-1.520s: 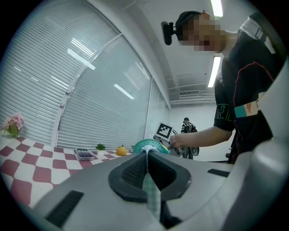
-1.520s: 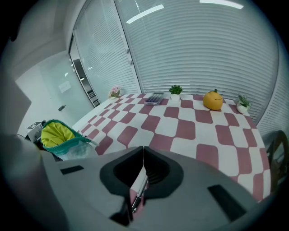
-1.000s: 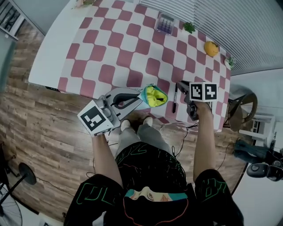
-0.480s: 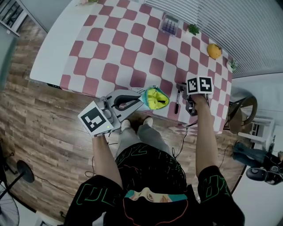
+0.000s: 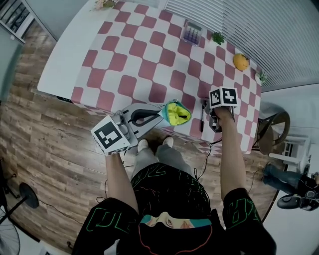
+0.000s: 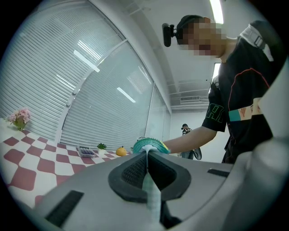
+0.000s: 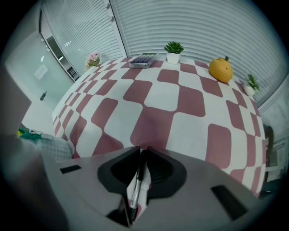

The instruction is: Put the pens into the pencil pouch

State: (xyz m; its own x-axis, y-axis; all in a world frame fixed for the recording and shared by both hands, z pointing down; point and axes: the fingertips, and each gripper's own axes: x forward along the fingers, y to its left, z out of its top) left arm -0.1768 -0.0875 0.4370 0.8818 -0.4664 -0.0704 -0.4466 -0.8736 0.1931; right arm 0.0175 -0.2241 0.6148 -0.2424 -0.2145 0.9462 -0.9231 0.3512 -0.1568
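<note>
A teal pencil pouch (image 5: 175, 111) with a yellow lining hangs open at the near edge of the checked table (image 5: 134, 55). My left gripper (image 5: 160, 113) is shut on its rim; in the left gripper view a strip of teal pouch fabric (image 6: 151, 194) sits pinched at the left gripper (image 6: 147, 153). A black pen (image 5: 202, 119) lies on the cloth right of the pouch. My right gripper (image 5: 206, 106) points steeply down over its far end. Its jaws have just been closing, and the right gripper (image 7: 141, 151) has its pads pressed on the pen (image 7: 137, 185).
At the table's far side are a purple calculator (image 5: 192, 32), a small potted plant (image 5: 218, 37), an orange (image 5: 240, 61) and pink flowers (image 5: 102, 4). A chair (image 5: 271, 127) stands right of the table. The person's legs are against the near edge.
The right gripper has sunk onto the pen and its jaws have narrowed around it. The left gripper and the pouch have kept their place.
</note>
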